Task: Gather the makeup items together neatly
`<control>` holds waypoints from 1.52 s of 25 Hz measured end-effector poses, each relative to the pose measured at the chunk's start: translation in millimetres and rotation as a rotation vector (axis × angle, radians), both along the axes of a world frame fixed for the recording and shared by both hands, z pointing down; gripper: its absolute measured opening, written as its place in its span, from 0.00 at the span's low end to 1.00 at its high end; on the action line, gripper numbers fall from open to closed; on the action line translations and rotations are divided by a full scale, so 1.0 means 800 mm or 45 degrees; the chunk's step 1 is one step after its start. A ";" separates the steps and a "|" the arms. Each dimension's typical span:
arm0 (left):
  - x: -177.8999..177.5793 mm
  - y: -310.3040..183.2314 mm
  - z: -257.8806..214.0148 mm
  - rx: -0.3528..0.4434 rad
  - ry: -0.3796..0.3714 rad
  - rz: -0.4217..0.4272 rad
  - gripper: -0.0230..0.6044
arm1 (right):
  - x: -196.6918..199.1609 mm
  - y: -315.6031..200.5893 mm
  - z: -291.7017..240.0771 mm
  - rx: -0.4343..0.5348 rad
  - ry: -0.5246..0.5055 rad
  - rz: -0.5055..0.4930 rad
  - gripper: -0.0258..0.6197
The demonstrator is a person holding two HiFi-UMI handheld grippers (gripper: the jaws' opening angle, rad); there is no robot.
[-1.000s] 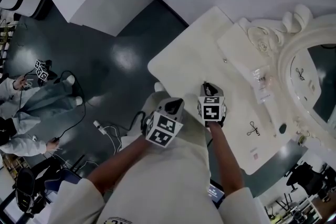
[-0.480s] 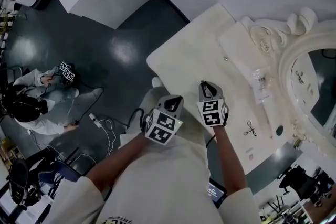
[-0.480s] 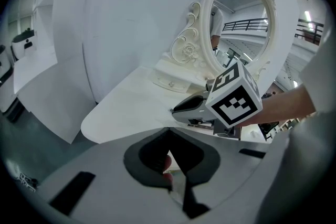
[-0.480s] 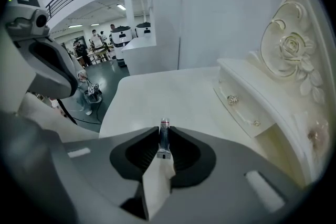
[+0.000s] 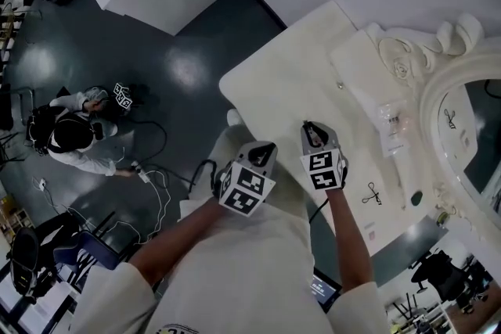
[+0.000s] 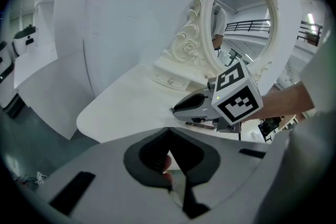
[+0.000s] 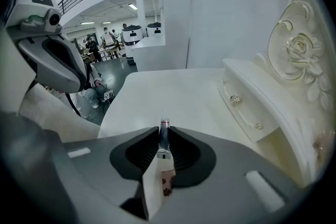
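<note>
My right gripper [image 5: 310,127] hangs over the front part of the white vanity table [image 5: 274,90]. It is shut on a thin white packet with a small flower print [image 7: 157,181], and a slim clear tube with a red band [image 7: 164,136] sticks out past the tips. My left gripper [image 5: 264,148] is just left of it, off the table's front edge. It is shut on a small pale pinkish item [image 6: 167,166] that is mostly hidden. On the table to the right lie an eyelash curler [image 5: 373,193], a clear packet [image 5: 391,121] and a small flat sachet [image 5: 369,229].
An ornate white mirror [image 5: 462,113] stands at the table's right end, above a shallow drawer unit with small knobs [image 7: 235,98]. A small dark round thing [image 5: 416,198] lies by the mirror base. Below left is dark floor with cables and a crouching person [image 5: 74,138].
My right gripper has rolled a little in place, still shut on the packet. The left gripper has kept still. The person on the floor has shifted to the right.
</note>
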State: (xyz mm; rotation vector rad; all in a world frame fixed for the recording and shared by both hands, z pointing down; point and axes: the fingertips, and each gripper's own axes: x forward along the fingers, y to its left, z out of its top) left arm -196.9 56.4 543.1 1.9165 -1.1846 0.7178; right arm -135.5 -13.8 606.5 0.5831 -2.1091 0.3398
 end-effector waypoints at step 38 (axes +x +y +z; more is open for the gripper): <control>-0.004 0.003 0.019 -0.051 -0.005 -0.084 0.04 | 0.000 0.004 0.038 -0.105 0.074 -0.234 0.19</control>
